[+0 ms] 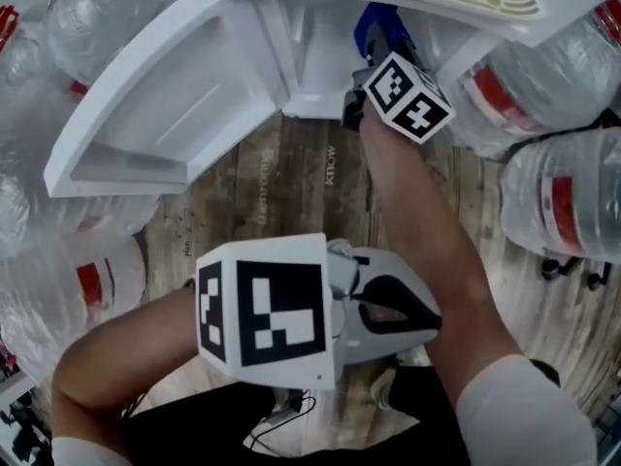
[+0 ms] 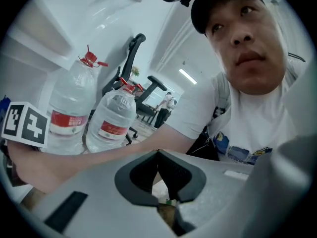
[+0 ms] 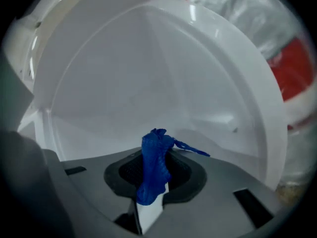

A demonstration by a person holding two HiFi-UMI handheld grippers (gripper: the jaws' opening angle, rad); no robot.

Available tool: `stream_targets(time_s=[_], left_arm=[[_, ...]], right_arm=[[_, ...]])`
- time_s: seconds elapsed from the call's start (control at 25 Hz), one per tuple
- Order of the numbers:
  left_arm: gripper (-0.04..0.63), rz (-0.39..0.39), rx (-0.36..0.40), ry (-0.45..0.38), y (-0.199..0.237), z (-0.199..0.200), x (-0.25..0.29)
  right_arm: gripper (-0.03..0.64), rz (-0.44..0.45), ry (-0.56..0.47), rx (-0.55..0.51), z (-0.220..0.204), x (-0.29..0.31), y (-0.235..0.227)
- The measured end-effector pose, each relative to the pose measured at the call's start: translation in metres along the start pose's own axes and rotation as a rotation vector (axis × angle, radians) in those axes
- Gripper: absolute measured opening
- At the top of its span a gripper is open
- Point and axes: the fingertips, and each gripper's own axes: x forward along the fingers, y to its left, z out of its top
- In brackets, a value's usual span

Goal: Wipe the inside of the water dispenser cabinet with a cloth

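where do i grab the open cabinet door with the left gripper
I'd pinch the cabinet door by the thin raised lip on its outer edge, left gripper coming from the left; the broad flat panel offers nothing narrower.

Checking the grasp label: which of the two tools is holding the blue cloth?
The right tool, at the white cabinet, has the blue cloth pinched between its jaws; the left tool is shut with nothing in it.
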Motion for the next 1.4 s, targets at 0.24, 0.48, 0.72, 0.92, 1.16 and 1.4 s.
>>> stream_targets(time_s=[0.24, 0.48, 0.72, 0.92, 1.16, 1.4], left_arm=[[0.003, -0.027, 0.014, -0.003, -0.006, 0.023, 0.013], [0.003, 0.009, 0.003, 0.068, -0.012, 0.041, 0.009], [0.003, 0.098, -0.024, 0.042, -0.003, 0.037, 0.002], [0.003, 0.054, -0.007, 0.071, 0.001, 0.020, 0.006], [0.003, 0.096, -0.036, 0.031, 0.016, 0.012, -0.009], [0.003, 0.116, -0.061, 0.029, 0.021, 0.011, -0.014]], right_arm=[[0.074, 0.009, -0.096, 0.263, 0.022, 0.010, -0.012], [0.074, -0.007, -0.168, 0.239, 0.043, 0.016, -0.002], [0.074, -0.027, -0.201, 0.199, 0.053, 0.030, -0.010], [0.074, -0.086, -0.148, 0.137, 0.028, 0.037, -0.028], [0.074, -0.171, -0.025, 0.099, -0.015, 0.042, -0.058], [0.074, -0.158, 0.029, 0.045, -0.029, 0.039, -0.056]])
